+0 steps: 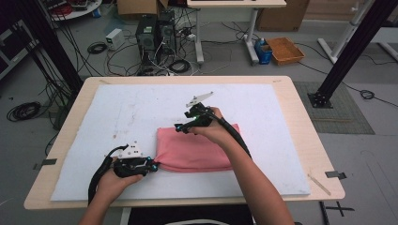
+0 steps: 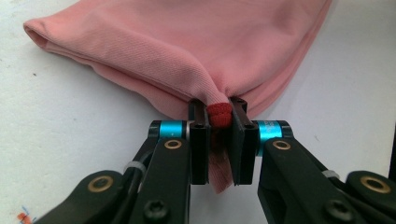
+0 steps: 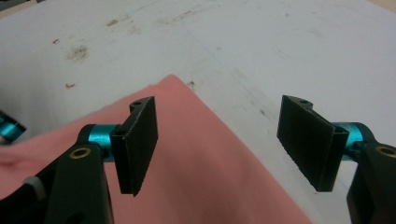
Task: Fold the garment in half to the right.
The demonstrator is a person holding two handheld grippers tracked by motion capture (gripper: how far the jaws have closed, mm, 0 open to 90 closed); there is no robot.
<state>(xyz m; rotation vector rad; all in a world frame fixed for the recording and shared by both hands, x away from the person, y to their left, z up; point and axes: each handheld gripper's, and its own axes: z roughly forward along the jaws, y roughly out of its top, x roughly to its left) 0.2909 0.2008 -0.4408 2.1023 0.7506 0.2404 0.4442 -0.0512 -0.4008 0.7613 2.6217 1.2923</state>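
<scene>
While a person leans in from the near edge of the tabletop (image 1: 300, 136), the left gripper (image 1: 152, 165) has its jaws pinched tight on the near left corner of a folded pink cloth (image 1: 197, 150), seemingly anchoring it for another fold. The cloth lies flat at the middle of a white mat (image 1: 141, 112). Farther off, the right gripper (image 1: 180, 127) hovers over the cloth's far left corner, jaws wide with nothing between them, likely lining up to take that corner. Beyond the tabletop, cables (image 1: 117, 51) sprawl across the floor.
</scene>
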